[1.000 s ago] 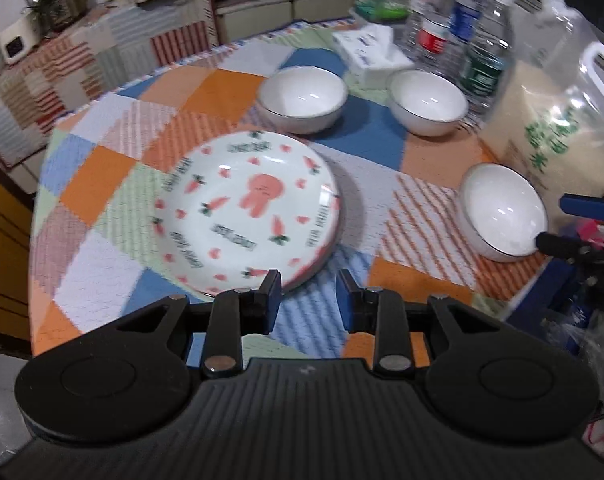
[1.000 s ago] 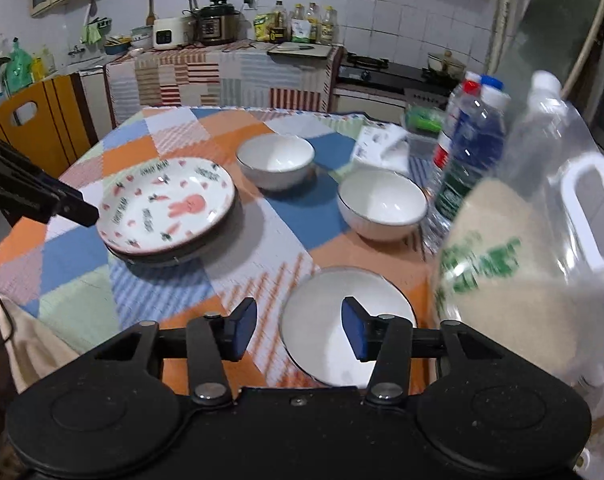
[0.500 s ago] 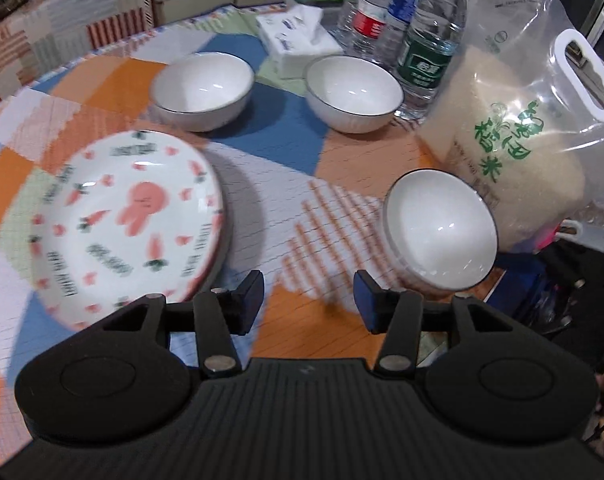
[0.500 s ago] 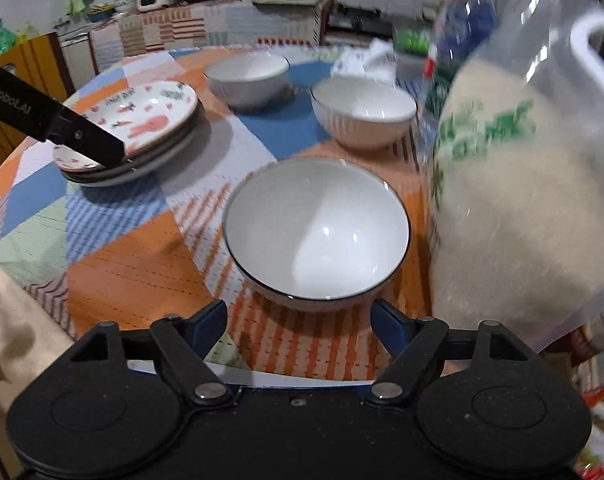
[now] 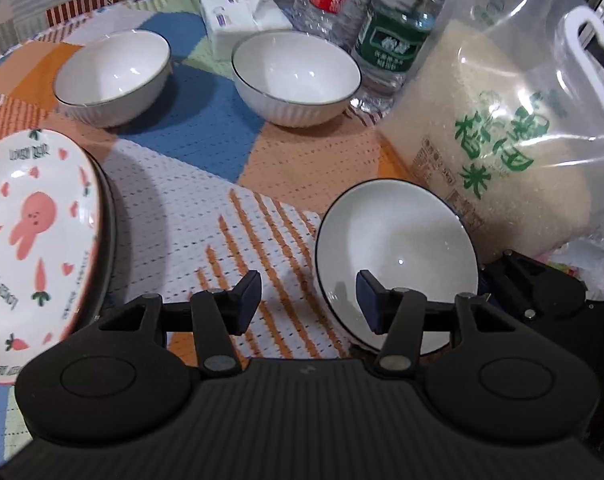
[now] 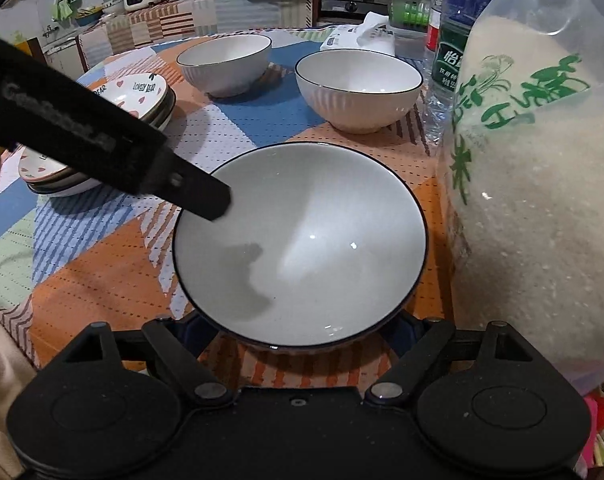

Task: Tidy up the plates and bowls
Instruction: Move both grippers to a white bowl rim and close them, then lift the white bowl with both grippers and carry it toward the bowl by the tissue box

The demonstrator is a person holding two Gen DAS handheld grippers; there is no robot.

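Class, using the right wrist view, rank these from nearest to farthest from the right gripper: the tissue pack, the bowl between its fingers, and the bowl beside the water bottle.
1. Bowl between the fingers, directly ahead.
2. Bowl beside the water bottle, farther back, centre-right.
3. Tissue pack, behind that bowl.

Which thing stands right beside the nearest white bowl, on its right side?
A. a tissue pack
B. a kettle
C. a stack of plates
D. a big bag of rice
D: in the right wrist view the bag of rice rises just right of the nearest bowl; the plates lie far to its left.
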